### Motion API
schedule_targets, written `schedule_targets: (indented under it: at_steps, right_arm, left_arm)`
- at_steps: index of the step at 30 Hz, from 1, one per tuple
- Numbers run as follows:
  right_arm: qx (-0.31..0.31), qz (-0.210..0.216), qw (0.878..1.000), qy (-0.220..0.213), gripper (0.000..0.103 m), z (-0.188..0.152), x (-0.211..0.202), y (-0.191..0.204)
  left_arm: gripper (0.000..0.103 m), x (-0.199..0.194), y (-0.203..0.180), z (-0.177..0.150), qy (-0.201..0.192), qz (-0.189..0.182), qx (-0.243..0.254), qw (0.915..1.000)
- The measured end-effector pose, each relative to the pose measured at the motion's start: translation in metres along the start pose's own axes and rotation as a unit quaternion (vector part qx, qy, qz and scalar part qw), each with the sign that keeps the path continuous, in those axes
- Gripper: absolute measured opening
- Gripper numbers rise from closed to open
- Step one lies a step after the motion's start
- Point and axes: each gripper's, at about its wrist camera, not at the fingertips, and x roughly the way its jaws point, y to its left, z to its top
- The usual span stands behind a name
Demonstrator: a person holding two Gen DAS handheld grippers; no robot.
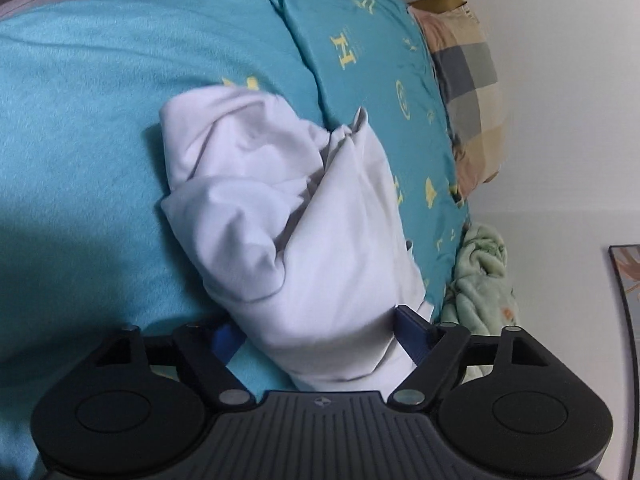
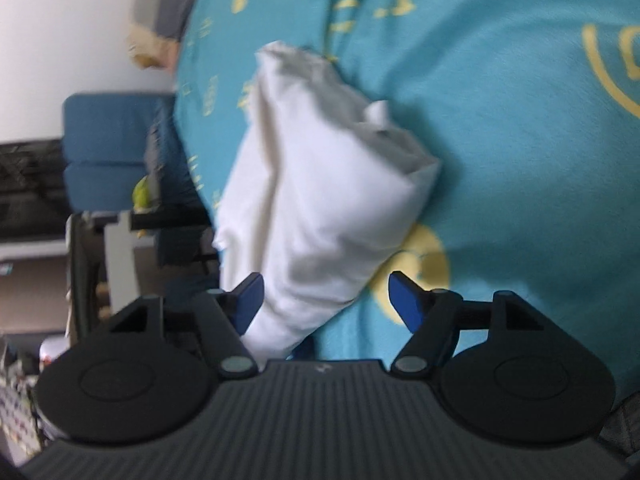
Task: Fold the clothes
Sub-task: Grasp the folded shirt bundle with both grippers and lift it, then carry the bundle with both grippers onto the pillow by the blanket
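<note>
Left gripper (image 1: 320,334): matte black housing with a ribbed, dark grey central plate bearing a small round emblem near its front edge; a large circular black disc with a shallow inner ring on each side; angled black linkage arms with triangular cut-outs, joined by round silver rivets; fingers (image 1: 414,330) faced in blue. Right gripper (image 2: 326,298): the same build, with ribbed grey plate, paired black discs, silver pivot rivets and smaller grey pins at the outer joints; blue fingertips (image 2: 404,300), rounded at their ends
</note>
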Motion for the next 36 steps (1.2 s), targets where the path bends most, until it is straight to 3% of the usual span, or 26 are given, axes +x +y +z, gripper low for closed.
schedule_targets:
  at_steps: [4, 8, 11, 17, 25, 31, 36]
  right_arm:
    - [0.017, -0.007, 0.999, -0.034, 0.066, 0.010, 0.011, -0.006]
    - [-0.034, 0.003, 0.998, -0.054, 0.030, 0.008, 0.007, 0.009]
    - [-0.058, 0.012, 0.996, -0.065, 0.026, 0.007, 0.001, 0.015]
    - [-0.075, 0.045, 0.993, -0.076, 0.024, -0.004, -0.037, 0.030]
    - [-0.066, 0.082, 0.991, -0.084, 0.024, -0.034, -0.105, 0.046]
    - [-0.067, 0.116, 0.985, -0.111, 0.024, -0.030, -0.167, 0.058]
    - [-0.068, 0.147, 0.976, -0.147, 0.024, -0.002, -0.227, 0.064]
  left_arm:
    - [0.060, 0.000, 0.002, 0.006, -0.011, 0.002, -0.005, 0.9999]
    - [0.036, -0.009, -0.004, 0.008, -0.025, -0.003, 0.007, 0.9997]
    - [0.027, -0.016, -0.015, 0.006, -0.031, -0.016, 0.018, 0.9992]
    - [0.024, -0.057, -0.040, -0.002, -0.032, -0.043, 0.018, 0.9984]
    - [0.025, -0.129, -0.096, -0.039, -0.023, -0.036, 0.050, 0.9978]
    - [0.025, -0.148, -0.158, -0.075, -0.015, -0.045, 0.087, 0.9951]
    - [0.025, -0.128, -0.234, -0.112, 0.004, -0.069, 0.129, 0.9892]
